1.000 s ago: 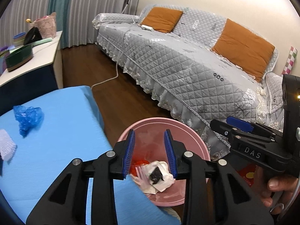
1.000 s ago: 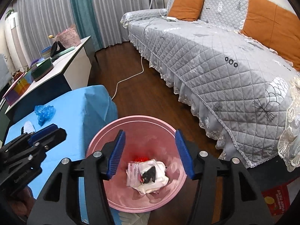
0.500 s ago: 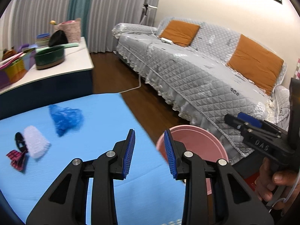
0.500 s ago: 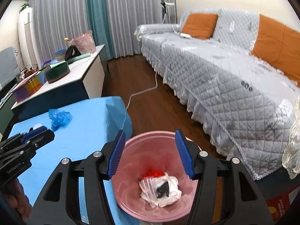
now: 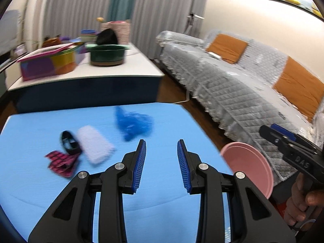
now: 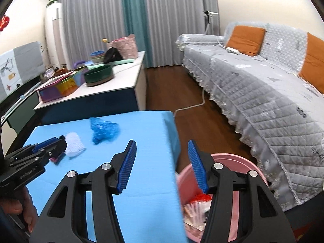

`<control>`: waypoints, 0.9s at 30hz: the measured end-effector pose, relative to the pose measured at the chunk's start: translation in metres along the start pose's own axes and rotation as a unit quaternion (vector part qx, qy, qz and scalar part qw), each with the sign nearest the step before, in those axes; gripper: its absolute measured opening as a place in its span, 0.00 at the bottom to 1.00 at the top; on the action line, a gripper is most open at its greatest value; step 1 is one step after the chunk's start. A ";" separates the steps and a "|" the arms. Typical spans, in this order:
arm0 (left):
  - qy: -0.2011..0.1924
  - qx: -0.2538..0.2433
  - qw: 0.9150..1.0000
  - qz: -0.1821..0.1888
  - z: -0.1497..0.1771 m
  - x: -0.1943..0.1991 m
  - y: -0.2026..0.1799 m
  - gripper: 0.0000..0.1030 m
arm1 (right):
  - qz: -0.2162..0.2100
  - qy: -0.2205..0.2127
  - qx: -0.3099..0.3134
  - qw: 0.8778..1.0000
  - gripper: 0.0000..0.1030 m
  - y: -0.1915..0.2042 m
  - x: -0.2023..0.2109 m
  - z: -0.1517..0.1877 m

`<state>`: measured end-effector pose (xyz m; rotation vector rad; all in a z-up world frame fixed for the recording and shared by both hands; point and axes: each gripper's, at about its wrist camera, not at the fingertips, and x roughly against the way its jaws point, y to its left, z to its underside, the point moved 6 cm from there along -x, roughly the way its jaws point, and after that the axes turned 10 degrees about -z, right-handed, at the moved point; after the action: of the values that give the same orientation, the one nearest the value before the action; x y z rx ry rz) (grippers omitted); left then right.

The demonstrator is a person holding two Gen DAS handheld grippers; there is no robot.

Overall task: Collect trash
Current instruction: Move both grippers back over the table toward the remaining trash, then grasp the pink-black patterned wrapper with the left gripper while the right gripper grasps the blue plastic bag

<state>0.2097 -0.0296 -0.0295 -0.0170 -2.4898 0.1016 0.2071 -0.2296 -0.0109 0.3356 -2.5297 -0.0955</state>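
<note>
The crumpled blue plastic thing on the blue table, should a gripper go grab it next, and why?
Probably yes. The left gripper is open and empty, and the crumpled blue plastic wrapper lies just ahead of its fingertips on the blue table. Easing forward and down to straddle it seems the likeliest move, since the pink plastic bin beside the table already holds other trash.

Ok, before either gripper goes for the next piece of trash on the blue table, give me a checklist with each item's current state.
1. Left gripper empty, jaws apart: ok.
2. Right gripper empty, jaws apart: ok.
3. Trash left on the blue table: blue plastic bag, white pad, black piece, pink wrapper: ok.
4. Pink bin beside the table, mouth uncovered: ok.
5. Bin has room left: cannot tell.
6. Sharp view of targets: not ok, left wrist view blurred.
</note>
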 end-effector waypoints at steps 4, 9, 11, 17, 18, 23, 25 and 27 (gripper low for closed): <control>0.002 0.032 0.999 -0.043 0.001 -0.002 0.043 0.31 | -0.018 0.005 0.009 1.000 0.52 0.025 -0.016 0.001; 0.001 0.076 0.993 -0.090 0.002 -0.002 0.090 0.31 | -0.042 0.021 0.020 0.999 0.49 0.051 -0.042 0.007; -0.002 0.092 0.990 -0.107 0.002 -0.002 0.106 0.31 | -0.050 0.024 0.022 0.998 0.46 0.058 -0.053 0.008; 0.012 0.122 0.982 -0.141 0.011 -0.012 0.136 0.31 | -0.072 0.039 0.023 0.996 0.35 0.077 -0.095 0.009; 0.018 0.127 0.981 -0.144 0.013 -0.015 0.140 0.31 | -0.073 0.043 0.024 0.996 0.35 0.081 -0.104 0.009; 0.037 0.145 0.976 -0.160 0.024 -0.029 0.158 0.31 | -0.079 0.051 0.038 0.995 0.35 0.096 -0.139 0.007; 0.047 0.154 0.973 -0.166 0.029 -0.036 0.166 0.31 | -0.078 0.051 0.043 0.995 0.35 0.101 -0.150 0.004; 0.054 0.162 0.971 -0.167 0.033 -0.041 0.171 0.31 | -0.079 0.056 0.048 0.994 0.37 0.104 -0.165 0.003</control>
<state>0.2208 0.1374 -0.0938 0.5160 -2.3025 0.3514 0.3145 -0.0861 -0.0877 0.5627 -2.3986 -0.0153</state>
